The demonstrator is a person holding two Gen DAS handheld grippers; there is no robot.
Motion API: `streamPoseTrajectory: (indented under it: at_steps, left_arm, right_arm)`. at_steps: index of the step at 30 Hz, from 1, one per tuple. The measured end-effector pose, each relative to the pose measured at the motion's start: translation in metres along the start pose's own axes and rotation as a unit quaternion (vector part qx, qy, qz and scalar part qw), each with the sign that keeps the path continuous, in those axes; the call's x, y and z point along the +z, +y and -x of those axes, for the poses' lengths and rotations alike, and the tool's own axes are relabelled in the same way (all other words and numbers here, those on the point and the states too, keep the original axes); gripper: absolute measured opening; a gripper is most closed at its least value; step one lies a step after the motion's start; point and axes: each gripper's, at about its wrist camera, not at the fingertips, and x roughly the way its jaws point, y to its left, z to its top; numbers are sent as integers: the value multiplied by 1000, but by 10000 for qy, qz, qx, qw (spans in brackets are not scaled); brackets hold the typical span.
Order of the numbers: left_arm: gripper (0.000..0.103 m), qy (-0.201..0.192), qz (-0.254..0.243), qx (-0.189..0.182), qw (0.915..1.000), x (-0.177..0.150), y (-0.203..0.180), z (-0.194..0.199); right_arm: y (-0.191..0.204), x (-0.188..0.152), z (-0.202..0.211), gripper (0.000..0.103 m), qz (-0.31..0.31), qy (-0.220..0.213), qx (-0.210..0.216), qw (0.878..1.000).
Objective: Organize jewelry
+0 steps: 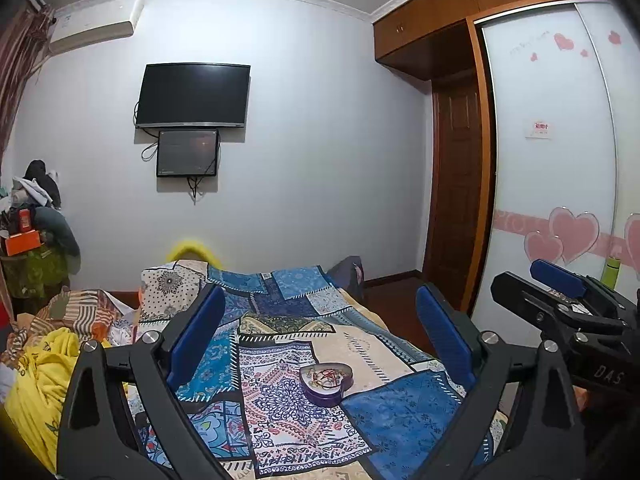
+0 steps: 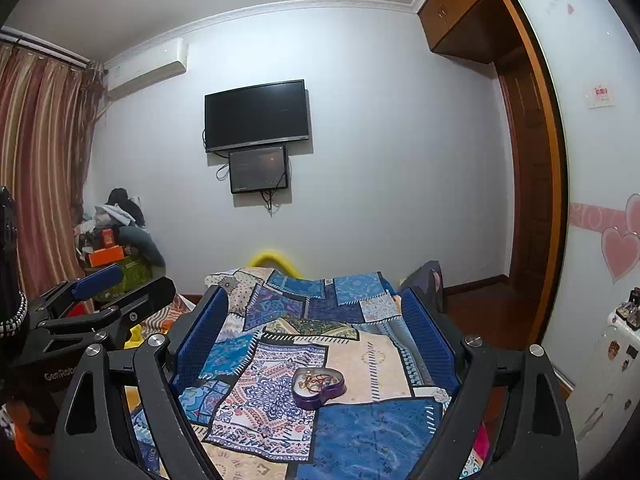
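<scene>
A purple heart-shaped tin (image 1: 326, 383) with no lid lies on the patchwork bedspread (image 1: 384, 412). It holds a tangle of gold and coloured jewelry (image 1: 325, 375). My left gripper (image 1: 320, 332) is open and empty, raised above and short of the tin. My right gripper (image 2: 316, 328) is open and empty too, with the tin (image 2: 318, 387) low between its fingers and the jewelry (image 2: 316, 381) inside. The right gripper shows at the right of the left wrist view (image 1: 560, 292); the left gripper shows at the left of the right wrist view (image 2: 100, 288).
A yellow cloth (image 1: 36, 384) and striped bedding (image 1: 76, 316) are heaped left of the bedspread. A cluttered stand (image 2: 116, 240) is by the curtain (image 2: 36, 168). A wardrobe with heart stickers (image 1: 560, 184) stands at right. A white cabinet (image 2: 608, 360) is near right.
</scene>
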Motion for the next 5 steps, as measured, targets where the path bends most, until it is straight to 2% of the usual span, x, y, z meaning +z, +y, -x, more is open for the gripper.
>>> streamPoseTrajectory:
  at_steps: [5]
  left_arm:
    - [97,13,-8,-41,10000,-1,-1,-3]
  right_arm:
    - [-2,-1,-3,86,-37,51,-15,10000]
